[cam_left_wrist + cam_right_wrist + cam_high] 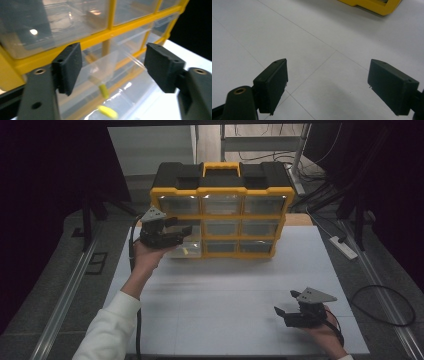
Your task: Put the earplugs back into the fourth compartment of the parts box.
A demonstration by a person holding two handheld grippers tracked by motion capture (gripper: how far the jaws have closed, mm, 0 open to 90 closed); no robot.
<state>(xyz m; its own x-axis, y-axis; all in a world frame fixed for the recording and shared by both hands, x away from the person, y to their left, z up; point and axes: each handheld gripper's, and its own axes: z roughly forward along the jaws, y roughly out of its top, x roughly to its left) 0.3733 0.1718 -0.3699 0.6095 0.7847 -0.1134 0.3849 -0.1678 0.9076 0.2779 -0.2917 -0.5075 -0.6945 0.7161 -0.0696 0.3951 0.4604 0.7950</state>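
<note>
A yellow and black organiser cabinet (222, 195) with clear drawers stands at the back of the white table (225, 290). Its bottom left drawer (189, 246) is pulled out toward me. In the left gripper view this clear drawer (120, 80) holds small yellow pieces (108, 111). My left gripper (184, 231) hovers at that drawer, its jaws open with the drawer's front seen between them (113, 67); the pads touch nothing. My right gripper (286, 304) rests low at the table's front right, open and empty (328, 85).
A white power strip (343, 247) lies on the floor right of the table, with a looped black cable (385, 305) nearer me. Metal rails run along both sides. A corner of the yellow cabinet (377, 6) lies far ahead of the right gripper.
</note>
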